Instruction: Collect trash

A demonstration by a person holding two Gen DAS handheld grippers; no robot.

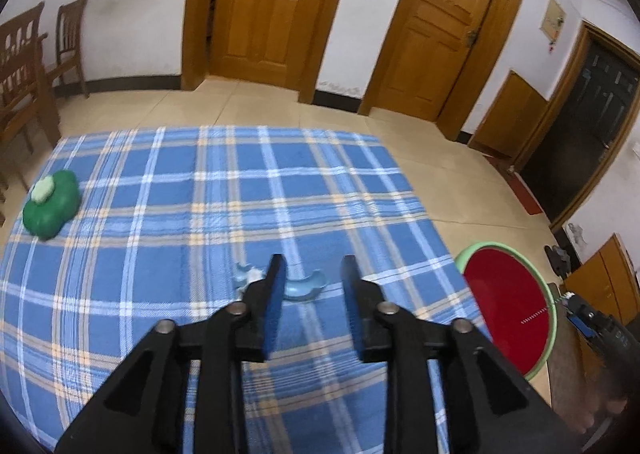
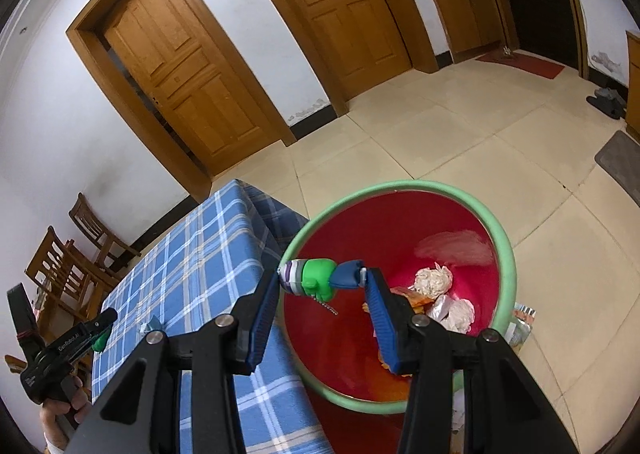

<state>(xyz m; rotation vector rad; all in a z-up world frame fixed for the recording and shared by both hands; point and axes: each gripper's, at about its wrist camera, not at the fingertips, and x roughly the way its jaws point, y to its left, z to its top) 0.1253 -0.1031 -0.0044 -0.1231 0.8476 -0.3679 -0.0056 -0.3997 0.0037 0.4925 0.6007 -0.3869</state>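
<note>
My right gripper is shut on a small toy figure, green with a blue end and a purple-striped end, held crosswise over the red bin with its green rim. Crumpled paper wads and orange scraps lie in the bin. My left gripper is open above the blue plaid tablecloth, just short of a pale blue curved plastic piece and a crumpled pale scrap. A green clover-shaped object sits at the table's far left. The bin also shows in the left wrist view.
Wooden chairs stand left of the table. Wooden doors line the white wall. Tiled floor surrounds the bin, with a grey mat and shoes at the right. A foil packet lies beside the bin.
</note>
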